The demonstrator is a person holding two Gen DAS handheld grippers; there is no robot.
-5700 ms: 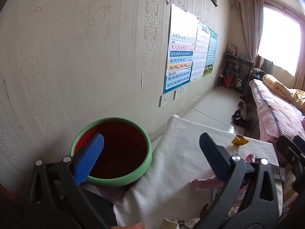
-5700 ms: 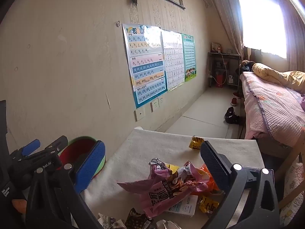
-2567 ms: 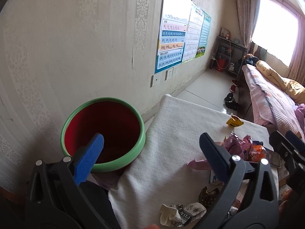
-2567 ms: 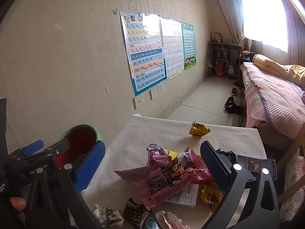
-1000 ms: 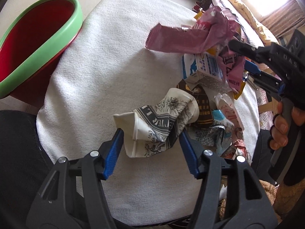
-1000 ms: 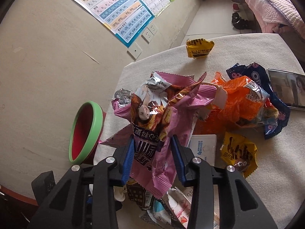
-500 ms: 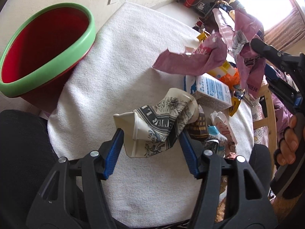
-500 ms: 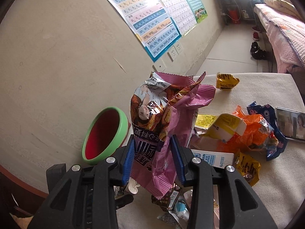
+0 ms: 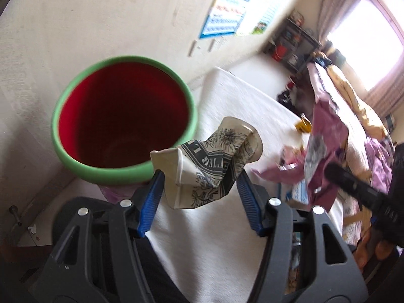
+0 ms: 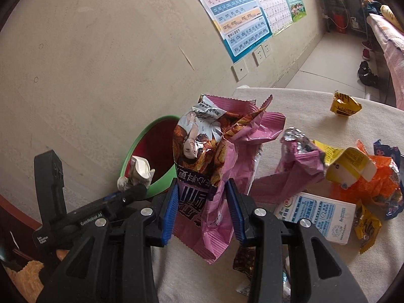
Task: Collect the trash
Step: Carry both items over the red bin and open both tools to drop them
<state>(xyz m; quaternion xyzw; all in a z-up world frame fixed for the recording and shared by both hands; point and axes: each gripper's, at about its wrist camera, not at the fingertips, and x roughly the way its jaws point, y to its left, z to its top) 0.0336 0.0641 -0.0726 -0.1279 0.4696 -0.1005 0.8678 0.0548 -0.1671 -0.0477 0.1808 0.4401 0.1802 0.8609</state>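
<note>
Risk lies at the rim of the green-rimmed bin point(image 9: 121, 116): the crumpled paper cup point(image 9: 209, 169) hangs just beside it, over the counter point(image 9: 227, 227) edge, so an early release could drop it outside. Left gripper point(image 9: 199, 197) fingers pinch the cup. Right gripper point(image 10: 203, 203) fingers clamp the pink snack bag point(image 10: 209, 166), farther from the bin.

Pink snack bag point(image 10: 202, 166) between blue pads point(image 10: 169, 212)

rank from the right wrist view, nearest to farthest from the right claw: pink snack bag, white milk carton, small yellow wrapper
1. Pink snack bag, gripped in the right claw.
2. White milk carton, lying just right of it.
3. Small yellow wrapper, alone at the table's far right.
</note>
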